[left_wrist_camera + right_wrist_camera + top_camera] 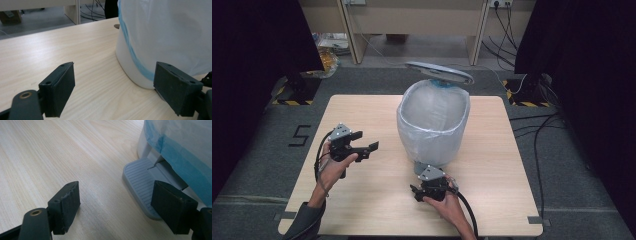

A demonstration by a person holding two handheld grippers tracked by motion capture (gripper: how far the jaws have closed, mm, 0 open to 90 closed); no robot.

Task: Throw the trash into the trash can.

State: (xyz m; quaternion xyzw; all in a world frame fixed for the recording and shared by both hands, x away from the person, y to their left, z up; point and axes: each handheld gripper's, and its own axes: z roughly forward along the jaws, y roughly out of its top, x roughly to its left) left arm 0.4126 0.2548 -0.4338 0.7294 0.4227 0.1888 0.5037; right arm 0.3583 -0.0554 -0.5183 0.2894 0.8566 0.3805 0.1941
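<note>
Standing mid-tabletop toward the far edge, the pedal bin [433, 127] wears a white liner, lid [439, 71] raised. The left gripper [364, 141] hovers near the left edge, jaws apart and empty; the right gripper [418, 192], also apart, sits just beside the grey pedal [141, 183] near the front edge

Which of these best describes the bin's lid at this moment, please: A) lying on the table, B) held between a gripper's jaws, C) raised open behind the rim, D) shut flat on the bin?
C: the high view shows the grey lid tilted up behind the open, bag-lined bin.
</note>
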